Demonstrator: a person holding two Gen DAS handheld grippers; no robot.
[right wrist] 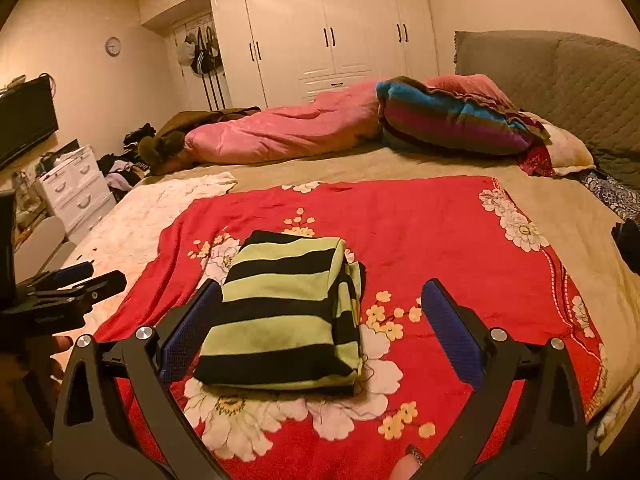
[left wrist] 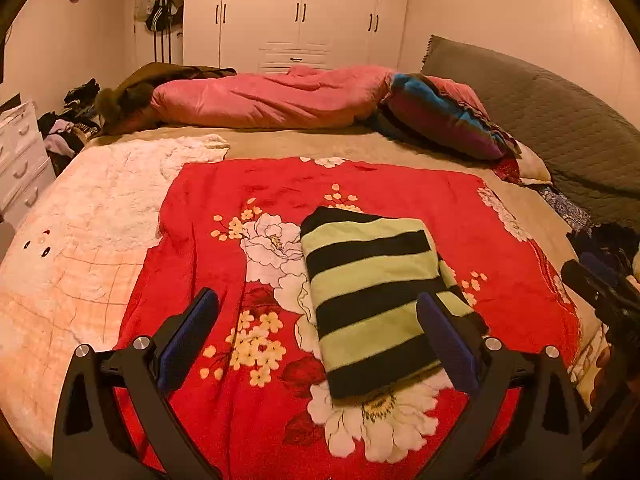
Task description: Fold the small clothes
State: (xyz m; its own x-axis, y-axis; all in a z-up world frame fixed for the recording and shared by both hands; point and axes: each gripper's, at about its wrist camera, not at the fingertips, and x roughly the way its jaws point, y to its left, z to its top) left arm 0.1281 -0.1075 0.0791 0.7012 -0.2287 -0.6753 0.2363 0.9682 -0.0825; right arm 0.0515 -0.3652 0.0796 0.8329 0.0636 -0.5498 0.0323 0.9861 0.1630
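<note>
While both claws hang apart and empty, this is how things lie:
left claw (left wrist: 316, 312): released, jaws wide, holding nothing; its right finger sits over the near right edge of the garment, contact cannot be told
right claw (right wrist: 320, 304): released, jaws wide, empty; its left finger is just beside the garment's left side
striped top (left wrist: 376, 300): green and black, folded into a compact block, lying on the red floral blanket (left wrist: 224, 200) toward the near middle of the bed (left wrist: 320, 146)
task state: fold looks done or nearly so, judging by the tidy block
risk 1: a finger dragging sideways would catch the top layer and pull the fold open
risk 2: pinching only the upper layers on a lift would let the lower ones drop loose
risk 3: soft blanket could bunch under a low finger and shift the block
edges: loose layered edge on the block's right side in the right wrist view (right wrist: 352, 300); folded edge on the left
open room: bare blanket right of and beyond the top; pink duvet (left wrist: 272, 96) and striped pillow (left wrist: 440, 120) well apart at the far side
</note>
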